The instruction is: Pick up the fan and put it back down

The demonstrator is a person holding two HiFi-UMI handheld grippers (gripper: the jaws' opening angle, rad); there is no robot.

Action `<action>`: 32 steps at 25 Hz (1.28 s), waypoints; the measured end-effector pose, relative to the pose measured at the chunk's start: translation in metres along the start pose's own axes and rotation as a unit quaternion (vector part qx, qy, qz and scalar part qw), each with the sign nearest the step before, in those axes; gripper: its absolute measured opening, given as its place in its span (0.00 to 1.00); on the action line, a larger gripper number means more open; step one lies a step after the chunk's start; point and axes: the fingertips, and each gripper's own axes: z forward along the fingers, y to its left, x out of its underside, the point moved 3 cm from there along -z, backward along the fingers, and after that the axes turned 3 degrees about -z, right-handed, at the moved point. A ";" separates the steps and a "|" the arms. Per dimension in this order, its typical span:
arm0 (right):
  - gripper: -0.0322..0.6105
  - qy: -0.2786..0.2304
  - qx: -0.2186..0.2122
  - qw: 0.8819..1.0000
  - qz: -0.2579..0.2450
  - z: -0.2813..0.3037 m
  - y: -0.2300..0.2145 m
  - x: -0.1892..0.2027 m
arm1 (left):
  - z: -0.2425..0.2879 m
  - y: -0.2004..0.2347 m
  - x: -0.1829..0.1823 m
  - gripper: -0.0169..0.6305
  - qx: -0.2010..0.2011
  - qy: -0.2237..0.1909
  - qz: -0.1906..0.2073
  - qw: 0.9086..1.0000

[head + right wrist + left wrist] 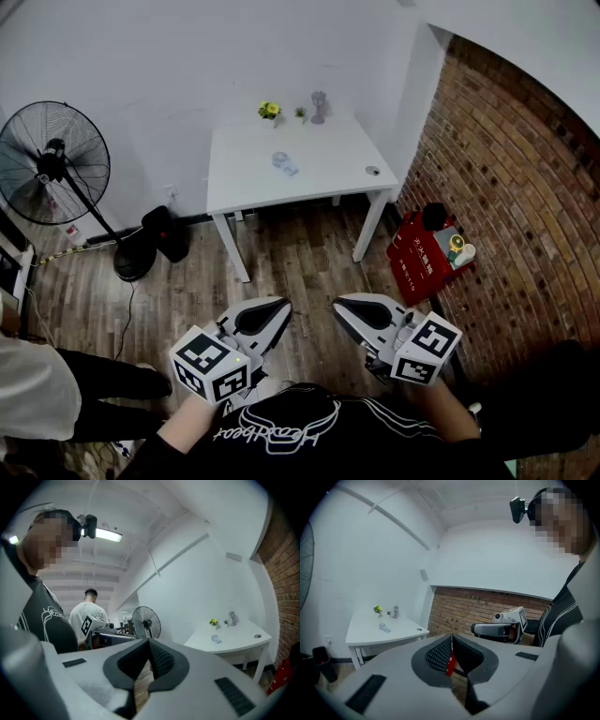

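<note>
A tall black floor fan [52, 164] stands on the wooden floor left of a white table [319, 183]; it also shows in the right gripper view as the floor fan [146, 623]. A small pale object [285, 164] lies flat on the table's middle. What it is I cannot tell. My left gripper [281, 305] and right gripper [339, 305] hang side by side close to my body, well short of the table. Both are shut and hold nothing. The left gripper [451, 639] has its tips together, and so does the right gripper [149, 641].
A yellow flower [269, 110] and a grey figure [319, 106] stand at the table's far edge. A red crate [427, 258] sits by the brick wall [506, 187] on the right. A black bag [164, 232] lies near the fan's base. Another person [28, 394] stands at my left.
</note>
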 end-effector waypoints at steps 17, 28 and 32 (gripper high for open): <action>0.32 -0.006 0.062 0.998 -0.019 0.026 -0.033 -0.001 | 0.009 0.045 -0.003 0.08 0.004 0.002 -0.018 1.000; 0.60 -0.004 0.095 0.995 -0.037 0.086 -0.053 0.000 | -0.014 0.121 -0.008 0.08 -0.009 -0.004 -0.027 1.000; 0.61 0.008 0.075 0.997 -0.034 0.111 -0.055 0.007 | -0.019 0.147 -0.005 0.08 -0.023 0.000 -0.032 0.999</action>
